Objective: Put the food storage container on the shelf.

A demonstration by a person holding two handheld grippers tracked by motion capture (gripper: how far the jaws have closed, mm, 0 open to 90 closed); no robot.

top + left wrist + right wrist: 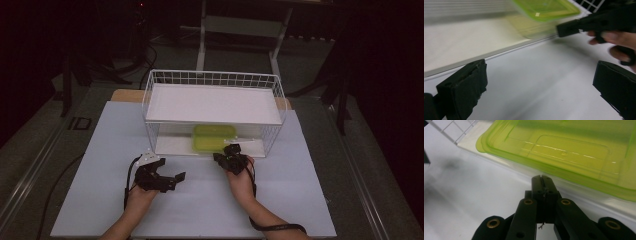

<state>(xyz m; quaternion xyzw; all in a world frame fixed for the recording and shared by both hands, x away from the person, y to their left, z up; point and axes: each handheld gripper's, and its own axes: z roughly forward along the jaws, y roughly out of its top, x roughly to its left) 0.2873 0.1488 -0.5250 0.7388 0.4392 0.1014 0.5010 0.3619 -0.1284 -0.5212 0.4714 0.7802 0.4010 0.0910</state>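
Jaws of the right gripper [541, 178] pressed together before a green container [564, 150] — left gripper [536, 82] spread wide.

A translucent lime-green plastic container [214, 138] with its lid on is sitting flat on the lower shelf of a white wire rack [214, 78], under the rack's upper white shelf [212, 103], near the shelf's front edge.

— What carries everything here?
— A table [200, 210] with a pale, white-looking top.
— And on it?
— A white wire rack [215, 80] stands toward the far side. A green container [214, 137] sits on its lower shelf [172, 145], seemingly near the front edge; its upper shelf [210, 102] looks bare.
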